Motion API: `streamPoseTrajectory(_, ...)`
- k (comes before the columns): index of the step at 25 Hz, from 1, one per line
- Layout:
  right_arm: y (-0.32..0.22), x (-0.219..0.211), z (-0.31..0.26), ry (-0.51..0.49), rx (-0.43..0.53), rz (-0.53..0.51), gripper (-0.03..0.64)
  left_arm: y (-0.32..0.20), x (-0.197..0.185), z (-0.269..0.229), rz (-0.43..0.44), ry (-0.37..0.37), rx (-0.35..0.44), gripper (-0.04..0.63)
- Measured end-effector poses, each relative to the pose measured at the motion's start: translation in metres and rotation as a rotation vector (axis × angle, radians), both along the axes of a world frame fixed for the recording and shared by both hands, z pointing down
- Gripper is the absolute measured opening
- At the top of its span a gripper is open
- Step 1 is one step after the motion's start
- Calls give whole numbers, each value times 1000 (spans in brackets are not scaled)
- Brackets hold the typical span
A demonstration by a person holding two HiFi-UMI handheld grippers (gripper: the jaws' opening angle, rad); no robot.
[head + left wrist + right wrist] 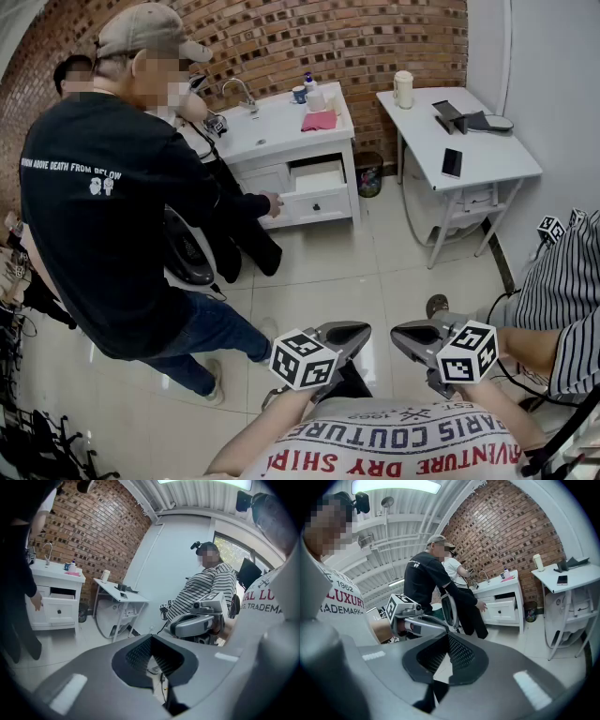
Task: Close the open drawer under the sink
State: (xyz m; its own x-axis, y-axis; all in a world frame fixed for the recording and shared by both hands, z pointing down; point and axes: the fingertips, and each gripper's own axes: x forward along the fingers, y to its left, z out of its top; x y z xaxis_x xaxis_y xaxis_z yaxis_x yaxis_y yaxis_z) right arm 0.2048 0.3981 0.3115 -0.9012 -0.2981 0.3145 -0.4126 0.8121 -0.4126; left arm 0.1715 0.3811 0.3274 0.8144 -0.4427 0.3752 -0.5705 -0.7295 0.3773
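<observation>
Both left gripper (366, 330) and right gripper (396, 334) closed, empty, drawer (319, 175) seemingly well beyond fingers (345, 337)

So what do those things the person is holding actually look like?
The left gripper and right gripper are each a smooth grey plastic shell that tapers to two jaws. The jaws are lined with black pads that have a fine grid texture. Each gripper carries a white cube printed with black square markers. The person wears a pale T-shirt with red and dark lettering.
</observation>
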Motion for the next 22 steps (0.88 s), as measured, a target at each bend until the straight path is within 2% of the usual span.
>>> streamPoseTrajectory(5,-43,-7,5,21,36,42,6,-42,-9,10,10,-16,15,-18)
streamPoseTrajectory(11,-116,-29,17,37,30,75,6,-110,-31,27,28,-24,-10,-18)
streamPoseTrajectory(17,-211,-73,61,86,-11,95,6,-202,-82,69,13,-18,-98,-18)
streamPoseTrajectory(22,-290,-111,119,152,-79,75,6,-288,-128,93,-10,1,-133,-18)
